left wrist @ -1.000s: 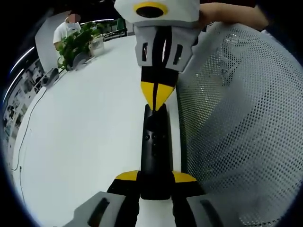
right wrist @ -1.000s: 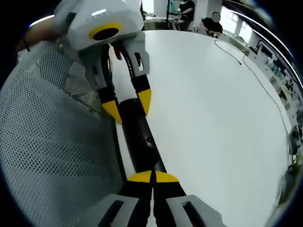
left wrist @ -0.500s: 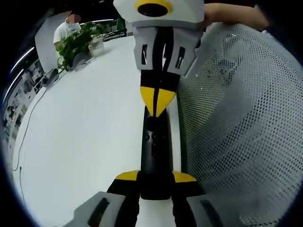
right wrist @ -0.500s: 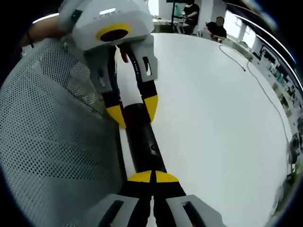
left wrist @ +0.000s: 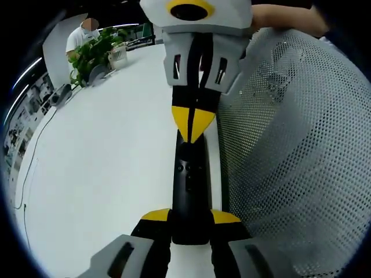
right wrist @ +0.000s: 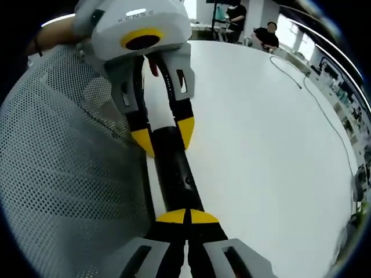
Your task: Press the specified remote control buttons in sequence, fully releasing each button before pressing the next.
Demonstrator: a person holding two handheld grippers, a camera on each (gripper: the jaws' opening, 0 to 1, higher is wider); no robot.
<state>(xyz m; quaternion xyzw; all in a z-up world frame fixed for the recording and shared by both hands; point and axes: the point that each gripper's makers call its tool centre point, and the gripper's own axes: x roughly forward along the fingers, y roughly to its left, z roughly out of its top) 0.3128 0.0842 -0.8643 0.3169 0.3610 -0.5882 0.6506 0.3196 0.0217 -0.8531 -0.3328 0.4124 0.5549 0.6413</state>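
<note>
The left gripper (left wrist: 190,223) was clamped on the near end of the remote control (left wrist: 190,185), one yellow-tipped jaw on each long edge, with the black body running straight ahead between them. The right gripper (right wrist: 186,217) had its jaws together, the joined yellow tips resting on the remote's top face at the opposite end; whether they were bearing down on a button could not be told. Small round buttons (left wrist: 189,168) sat just ahead of the left jaws. The remote lay on the white table (left wrist: 104,168), just beside a grey mesh chair back (left wrist: 290,162). Judgement: slim, rigid, light plastic with a smooth shell, likely to slide or pivot under a push, so holding it by the side edges seemed right, clear of the keys. A potted plant (left wrist: 95,52) stood well beyond.
</note>
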